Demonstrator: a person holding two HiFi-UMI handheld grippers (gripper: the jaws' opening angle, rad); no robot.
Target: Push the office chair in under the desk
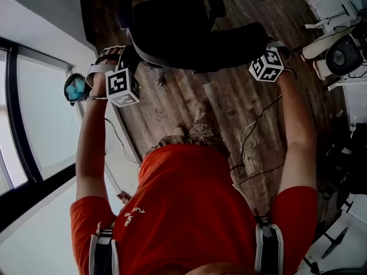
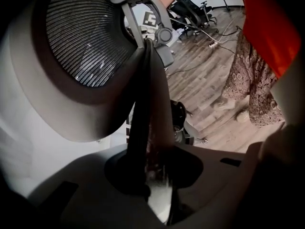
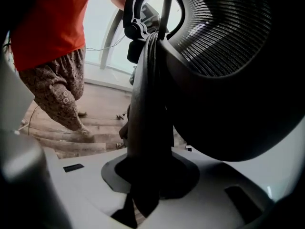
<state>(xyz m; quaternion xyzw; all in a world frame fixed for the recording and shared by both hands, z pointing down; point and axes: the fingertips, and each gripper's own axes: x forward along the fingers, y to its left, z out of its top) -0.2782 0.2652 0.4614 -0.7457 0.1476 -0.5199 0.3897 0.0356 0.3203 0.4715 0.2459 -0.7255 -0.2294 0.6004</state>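
The black office chair (image 1: 183, 27) stands on the wood floor in front of me, its mesh backrest (image 2: 86, 37) nearest to me. My left gripper (image 1: 117, 59) is shut on the backrest's left edge; in the left gripper view that dark edge (image 2: 147, 109) runs down between the jaws of the left gripper (image 2: 153, 175). On the opposite side my right gripper (image 1: 277, 47) is shut on the right edge, and the right gripper view shows the dark rim (image 3: 147, 104) clamped in the right gripper (image 3: 143, 175), with the mesh (image 3: 219, 37) above it.
A window wall (image 1: 34, 113) and a white surface (image 1: 40, 27) run along the left. White desks with equipment (image 1: 341, 44) stand at the right. Cables (image 1: 258, 125) lie on the floor near my feet. Other chairs (image 2: 190, 11) stand further back.
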